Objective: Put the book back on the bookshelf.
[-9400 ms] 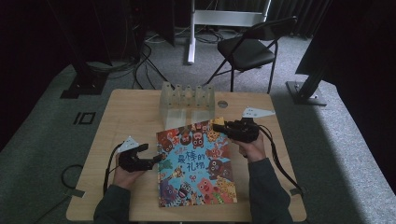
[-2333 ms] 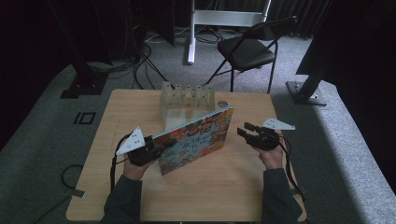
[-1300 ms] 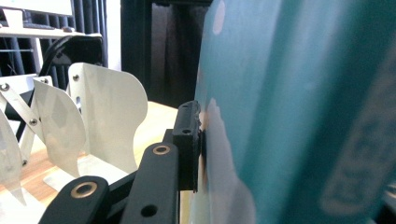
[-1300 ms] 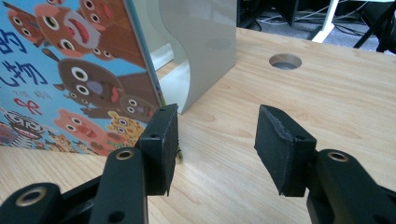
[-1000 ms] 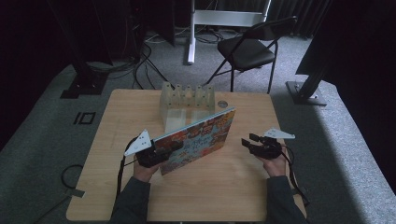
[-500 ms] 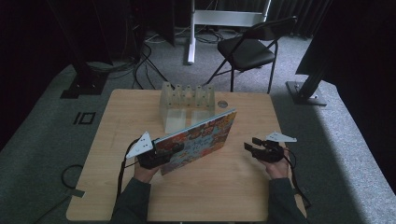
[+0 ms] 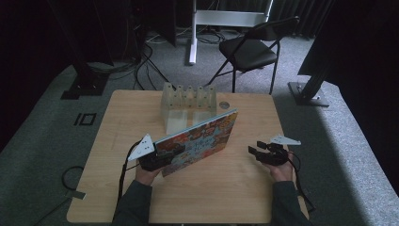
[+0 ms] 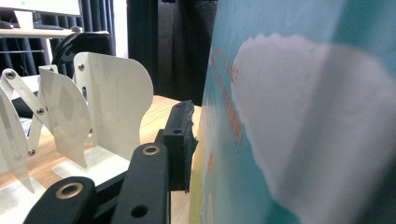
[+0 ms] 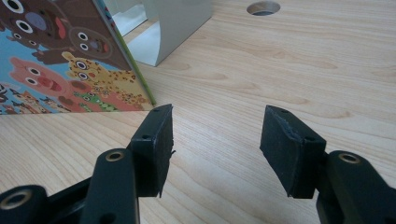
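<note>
A colourful picture book [image 7: 202, 141] stands tilted on its lower edge at the middle of the wooden table [image 7: 235, 197]. My left gripper [image 7: 164, 157] is shut on its lower left part. In the left gripper view one black pad [image 8: 180, 140] presses the book's blue cover [image 8: 299, 116]; the other jaw is hidden behind it. These jaws have just eased open a little while the book stays between them. My right gripper [image 7: 254, 153] hovers right of the book, open, and its jaws have just been opening. Nothing lies between them in the right gripper view [image 9: 215, 135], with the book's corner [image 9: 60, 56] beyond.
A pale book rack with several dividers [image 7: 188, 101] stands just behind the book, close to the left gripper [image 8: 112, 102] and visible in the right gripper view [image 9: 173, 28]. A round cable hole [image 7: 224, 104] lies beside it. A folding chair [image 7: 249, 49] stands beyond the table.
The book, once flat on the table, stands on edge in the left gripper. The right gripper has drawn back from the book's right side and slightly toward the near edge.
</note>
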`<action>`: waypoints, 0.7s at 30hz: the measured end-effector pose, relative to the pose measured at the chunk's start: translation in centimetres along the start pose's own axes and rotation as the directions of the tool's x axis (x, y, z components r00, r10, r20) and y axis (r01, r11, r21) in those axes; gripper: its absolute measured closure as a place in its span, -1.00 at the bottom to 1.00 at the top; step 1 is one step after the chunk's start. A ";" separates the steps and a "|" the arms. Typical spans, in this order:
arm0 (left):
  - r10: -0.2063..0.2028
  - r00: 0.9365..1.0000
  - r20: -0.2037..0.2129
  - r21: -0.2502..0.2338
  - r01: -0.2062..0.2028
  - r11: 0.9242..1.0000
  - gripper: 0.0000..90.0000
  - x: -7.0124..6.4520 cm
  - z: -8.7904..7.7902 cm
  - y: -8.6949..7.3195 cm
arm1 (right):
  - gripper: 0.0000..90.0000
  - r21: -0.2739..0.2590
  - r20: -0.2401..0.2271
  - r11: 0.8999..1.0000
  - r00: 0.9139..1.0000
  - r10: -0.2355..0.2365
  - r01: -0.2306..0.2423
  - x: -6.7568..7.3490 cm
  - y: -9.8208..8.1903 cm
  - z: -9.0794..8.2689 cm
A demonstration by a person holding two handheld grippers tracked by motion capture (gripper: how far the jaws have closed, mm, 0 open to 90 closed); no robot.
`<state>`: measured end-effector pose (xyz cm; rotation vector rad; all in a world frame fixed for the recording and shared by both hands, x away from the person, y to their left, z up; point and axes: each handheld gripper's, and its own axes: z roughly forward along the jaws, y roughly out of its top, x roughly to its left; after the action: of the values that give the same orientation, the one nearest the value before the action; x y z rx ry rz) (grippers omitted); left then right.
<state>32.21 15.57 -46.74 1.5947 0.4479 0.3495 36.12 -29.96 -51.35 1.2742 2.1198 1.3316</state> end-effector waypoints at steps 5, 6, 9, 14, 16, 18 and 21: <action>-0.028 0.999 0.015 -0.006 0.028 1.000 0.42 0.2 0.0 -0.3 | -0.05 0.008 -0.002 1.000 1.000 0.000 0.000 0.0 -0.1 0.1; -0.028 0.999 0.015 -0.007 0.028 1.000 0.42 0.2 0.0 -0.4 | -0.05 0.009 -0.003 1.000 1.000 0.000 0.000 0.0 -0.1 0.1; -0.029 1.000 0.011 -0.008 0.029 1.000 0.41 0.2 0.0 -0.6 | -0.06 0.014 -0.005 1.000 1.000 -0.002 0.002 0.0 -0.1 0.2; -0.031 0.999 0.011 -0.003 0.032 0.999 0.41 0.2 0.1 -1.1 | -0.06 0.015 -0.003 1.000 1.000 -0.003 0.003 -0.1 -0.1 0.1; -0.034 0.999 0.010 -0.001 0.034 0.999 0.41 0.3 0.1 -1.4 | -0.06 0.017 -0.002 1.000 1.000 -0.004 0.004 -0.1 -0.2 0.2; -0.046 0.999 0.007 -0.004 0.046 0.999 0.40 0.4 0.1 -1.7 | -0.07 0.019 -0.004 1.000 1.000 0.001 -0.001 -0.1 -0.3 0.2; -0.053 0.999 0.001 -0.005 0.053 0.999 0.37 0.4 0.1 -2.0 | -0.09 0.020 -0.008 1.000 1.000 0.004 -0.003 -0.3 -0.4 0.2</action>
<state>32.48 15.75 -48.71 1.5749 0.4873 0.3091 36.17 -30.15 -51.80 1.2832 2.1425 1.3218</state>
